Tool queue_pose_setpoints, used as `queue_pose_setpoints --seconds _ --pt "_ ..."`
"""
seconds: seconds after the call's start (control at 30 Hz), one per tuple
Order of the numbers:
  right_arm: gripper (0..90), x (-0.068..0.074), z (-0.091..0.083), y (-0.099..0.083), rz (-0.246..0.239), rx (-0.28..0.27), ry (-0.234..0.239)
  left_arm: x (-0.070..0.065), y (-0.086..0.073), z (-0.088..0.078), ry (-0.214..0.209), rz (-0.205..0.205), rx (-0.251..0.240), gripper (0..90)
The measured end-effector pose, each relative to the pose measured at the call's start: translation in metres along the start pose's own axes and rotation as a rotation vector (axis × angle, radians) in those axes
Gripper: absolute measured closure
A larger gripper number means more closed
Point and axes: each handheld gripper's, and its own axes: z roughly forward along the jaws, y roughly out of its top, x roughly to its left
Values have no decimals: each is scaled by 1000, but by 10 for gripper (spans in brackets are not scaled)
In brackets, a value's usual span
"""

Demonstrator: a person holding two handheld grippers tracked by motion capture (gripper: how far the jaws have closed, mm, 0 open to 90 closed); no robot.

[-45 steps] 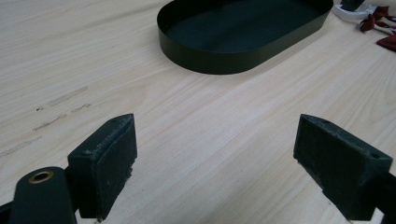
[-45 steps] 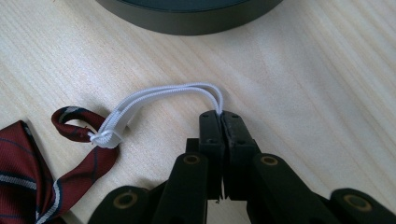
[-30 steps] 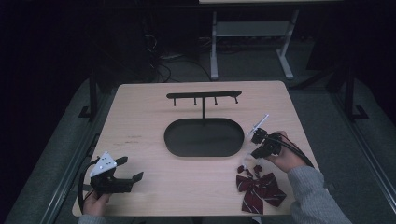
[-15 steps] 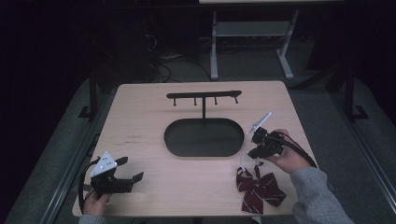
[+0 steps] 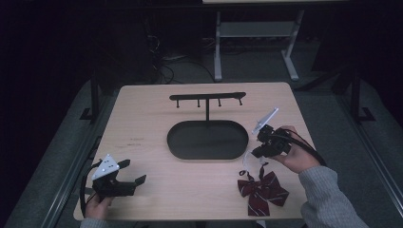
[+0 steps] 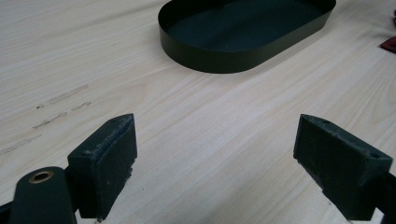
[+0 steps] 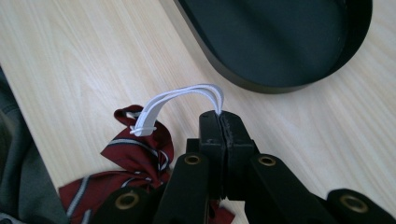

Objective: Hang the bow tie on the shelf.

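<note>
The right gripper, held above the table beside the black tray, pinched the white elastic loop of the striped bow tie; it had risen since a second earlier. The left gripper rested wide open, unmoved.

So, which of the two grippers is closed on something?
The right gripper: its jaws are pressed together on the white elastic loop of the red bow tie. The left gripper has jaws wide apart, nothing between them.
</note>
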Motion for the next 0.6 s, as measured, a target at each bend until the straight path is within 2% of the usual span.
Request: queue_pose_setpoints --seconds 0.6 --pt "881 10 -27 26 -60 -19 -19 0 1 1 -2 4 -1 131"
